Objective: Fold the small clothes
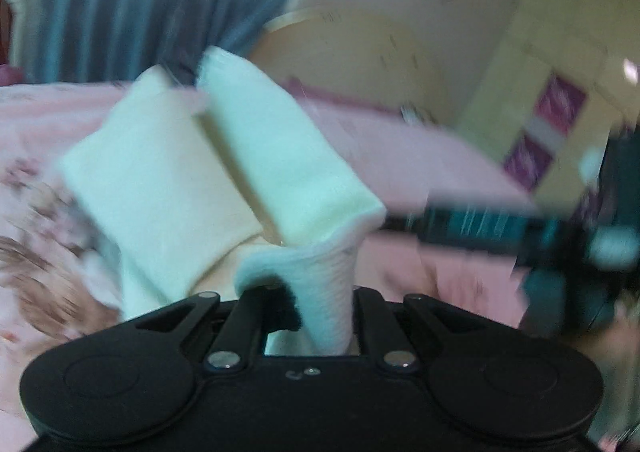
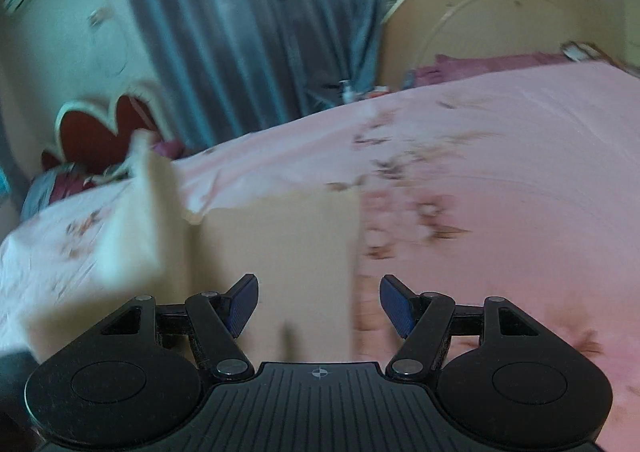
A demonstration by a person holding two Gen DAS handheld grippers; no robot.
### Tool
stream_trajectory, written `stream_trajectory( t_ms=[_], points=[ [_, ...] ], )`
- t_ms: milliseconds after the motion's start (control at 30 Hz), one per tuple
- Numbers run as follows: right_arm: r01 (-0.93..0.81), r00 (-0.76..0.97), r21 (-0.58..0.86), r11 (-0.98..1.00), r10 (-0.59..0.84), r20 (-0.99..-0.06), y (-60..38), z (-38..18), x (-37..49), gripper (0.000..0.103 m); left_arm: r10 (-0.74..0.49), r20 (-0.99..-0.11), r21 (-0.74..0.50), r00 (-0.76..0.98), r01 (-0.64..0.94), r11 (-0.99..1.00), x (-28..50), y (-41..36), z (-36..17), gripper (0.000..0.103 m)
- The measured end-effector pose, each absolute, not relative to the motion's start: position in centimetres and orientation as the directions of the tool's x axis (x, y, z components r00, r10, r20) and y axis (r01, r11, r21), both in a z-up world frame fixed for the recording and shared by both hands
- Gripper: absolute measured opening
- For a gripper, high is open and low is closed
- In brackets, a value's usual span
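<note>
Fabric fills the near ground of the left wrist view: the left gripper is closed on a ribbed edge of the pale cream garment, which rises from between its fingers and drapes forward in two padded folds, lifted above the pink floral bedsheet. The cloth covers the fingertips, so their pads cannot be made out. In the right wrist view the right gripper stands wide open with nothing between its blue pads; just ahead of it the same garment hangs as a flat cream panel, with another fold raised at the left (heavy blur softens all its edges). At the right of the left view a dark, teal-streaked shape crosses the bed, too smeared to identify. Beyond the sheet lie a maroon pillow, a cream curved headboard and grey-blue curtains; a red heart-shaped chair back stands at far left, partly hidden by the raised fold
</note>
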State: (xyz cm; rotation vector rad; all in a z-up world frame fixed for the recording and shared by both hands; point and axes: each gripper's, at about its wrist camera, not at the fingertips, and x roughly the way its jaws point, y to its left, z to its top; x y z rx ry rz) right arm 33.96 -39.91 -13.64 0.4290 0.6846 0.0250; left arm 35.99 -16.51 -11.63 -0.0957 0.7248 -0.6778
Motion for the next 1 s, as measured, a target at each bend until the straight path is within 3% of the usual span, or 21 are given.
stream_trajectory(
  t_ms=[100,233,367,467,633,800,1000],
  points=[
    [0.118,0.785,0.458,0.881,0.199,-0.586,-41.6,-13.5,32.8,0.067,-0.570,-0.637,-0.215,0.519,0.590,0.778,34.8,-18.4,-12.9,0.011],
    [0.068,0.782,0.523,0.849,0.281,-0.557,-41.9,-13.3,32.7,0.067,-0.557,-0.639,-0.183,0.530,0.599,0.780,33.1,-18.3,-12.9,0.020],
    [0.027,0.761,0.540,0.841,0.333,-0.557,-41.0,-13.3,33.0,0.067,-0.580,-0.633,-0.181,0.514,0.630,0.755,31.7,-17.9,-12.0,0.030],
    [0.016,0.744,0.563,0.827,0.366,-0.559,-40.4,-13.3,33.0,0.067,-0.597,-0.640,-0.187,0.484,0.655,0.732,30.5,-16.9,-11.5,0.031],
    [0.003,0.717,0.544,0.839,0.377,-0.586,-39.8,-14.1,33.4,0.067,-0.551,-0.614,-0.247,0.565,0.526,0.814,31.3,-12.2,-9.6,0.040],
    [0.022,0.711,0.559,0.829,0.380,-0.592,-39.6,-14.6,33.3,0.067,-0.469,-0.607,-0.275,0.641,0.384,0.881,35.8,-9.7,-8.3,0.039],
    [0.015,0.678,0.588,0.809,0.424,-0.601,-39.3,-15.5,33.5,0.067,-0.429,-0.634,-0.233,0.644,0.369,0.900,39.9,-11.9,-9.4,0.039]
  ],
)
